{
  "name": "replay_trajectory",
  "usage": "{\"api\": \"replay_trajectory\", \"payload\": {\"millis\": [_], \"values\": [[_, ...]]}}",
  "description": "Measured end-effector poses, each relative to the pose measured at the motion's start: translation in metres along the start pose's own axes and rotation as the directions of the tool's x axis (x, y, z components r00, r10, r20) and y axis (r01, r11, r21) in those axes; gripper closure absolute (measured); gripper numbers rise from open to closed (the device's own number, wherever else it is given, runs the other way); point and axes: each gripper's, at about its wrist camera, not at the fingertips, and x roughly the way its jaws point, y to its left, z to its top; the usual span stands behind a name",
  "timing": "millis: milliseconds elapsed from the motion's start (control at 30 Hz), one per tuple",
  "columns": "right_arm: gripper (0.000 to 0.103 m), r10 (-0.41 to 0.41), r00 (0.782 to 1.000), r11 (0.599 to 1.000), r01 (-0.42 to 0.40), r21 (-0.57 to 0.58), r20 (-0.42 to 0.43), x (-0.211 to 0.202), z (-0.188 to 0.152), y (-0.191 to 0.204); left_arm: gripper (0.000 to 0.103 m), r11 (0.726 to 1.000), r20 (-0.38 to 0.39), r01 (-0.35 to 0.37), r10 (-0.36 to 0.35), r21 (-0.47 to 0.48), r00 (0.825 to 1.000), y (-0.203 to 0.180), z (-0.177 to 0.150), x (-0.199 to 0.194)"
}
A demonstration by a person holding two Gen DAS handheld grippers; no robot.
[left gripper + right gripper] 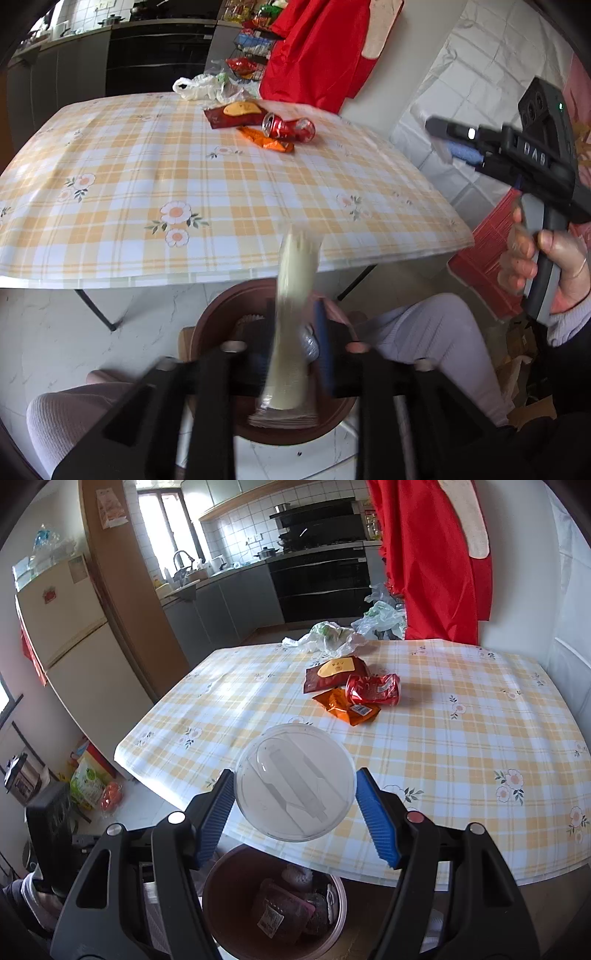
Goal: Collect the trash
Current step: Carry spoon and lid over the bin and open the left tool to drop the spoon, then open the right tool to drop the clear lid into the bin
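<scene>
A brown trash bin (273,904) stands on the floor at the table's near edge and holds several wrappers; it also shows in the left wrist view (221,321). My left gripper (295,332) is over the bin with a blurred pale cream wrapper (291,325) between its jaws, hanging down toward the bin. My right gripper (295,797) is wide open around a clear round plastic lid (295,781) above the bin; the pads look a little apart from its rim. On the table lie a crushed red can (373,689), an orange wrapper (345,705) and a dark red packet (336,672).
The checked tablecloth table (461,746) has white plastic bags (332,637) at its far edge. A red cloth (424,554) hangs behind. A fridge (74,646) stands left. A red crate (491,254) sits by the wall. The person's knees (424,332) flank the bin.
</scene>
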Motion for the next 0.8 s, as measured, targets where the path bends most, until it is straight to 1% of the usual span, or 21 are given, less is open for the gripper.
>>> {"api": "replay_trajectory", "payload": {"millis": [67,133,200,233,300,333,367,400,433,467,533,667,733,800], "values": [[0.036,0.000,1.000,1.000,0.000,-0.016,-0.008,0.000,-0.001,0.005,0.050,1.000,0.040,0.001,0.000,-0.029,0.999,0.005,0.004,-0.008],[0.036,0.001,1.000,0.999,-0.002,-0.037,-0.022,0.000,-0.003,0.011,0.045,0.998,0.083,-0.011,0.016,-0.062,0.996,0.013,0.008,-0.020],[0.036,0.007,0.999,0.998,-0.009,-0.055,-0.033,-0.003,-0.006,0.017,0.029,0.995,0.127,-0.049,0.061,-0.091,0.990,0.020,0.014,-0.033],[0.036,0.009,0.999,0.998,-0.011,-0.061,-0.035,-0.004,-0.007,0.019,0.025,0.993,0.145,-0.061,0.075,-0.100,0.987,0.023,0.015,-0.038],[0.036,0.014,0.999,0.998,-0.016,-0.064,-0.037,-0.009,-0.011,0.022,0.014,0.985,0.195,-0.109,0.134,-0.134,0.972,0.032,0.020,-0.052],[0.036,0.016,0.999,0.998,-0.018,-0.063,-0.038,-0.010,-0.012,0.023,0.011,0.978,0.226,-0.143,0.176,-0.155,0.958,0.036,0.022,-0.060],[0.036,0.018,0.999,0.998,-0.020,-0.061,-0.041,-0.011,-0.014,0.023,0.008,0.972,0.246,-0.162,0.200,-0.168,0.948,0.039,0.024,-0.066],[0.036,0.020,0.999,0.998,-0.022,-0.060,-0.046,-0.011,-0.016,0.023,0.006,0.964,0.274,-0.188,0.235,-0.186,0.933,0.042,0.026,-0.073],[0.036,0.021,0.998,0.998,-0.024,-0.060,-0.053,-0.011,-0.018,0.024,0.006,0.959,0.289,-0.204,0.255,-0.195,0.923,0.044,0.027,-0.078],[0.036,0.021,0.998,0.998,-0.024,-0.061,-0.058,-0.011,-0.019,0.024,0.006,0.951,0.312,-0.232,0.289,-0.206,0.905,0.045,0.029,-0.085],[0.036,0.023,0.997,0.997,-0.028,-0.068,-0.076,-0.009,-0.022,0.026,0.006,0.941,0.334,-0.265,0.325,-0.212,0.885,0.047,0.032,-0.093],[0.036,0.038,0.993,0.995,-0.047,-0.084,-0.108,-0.002,-0.026,0.034,0.006,0.934,0.350,-0.293,0.350,-0.206,0.869,0.047,0.032,-0.100],[0.036,0.044,0.992,0.994,-0.056,-0.094,-0.119,0.001,-0.027,0.039,0.006,0.932,0.342,-0.303,0.355,-0.197,0.870,0.046,0.031,-0.098],[0.035,0.052,0.990,0.992,-0.065,-0.104,-0.129,0.004,-0.028,0.044,0.006,0.934,0.332,-0.305,0.352,-0.188,0.875,0.047,0.031,-0.095]]}}
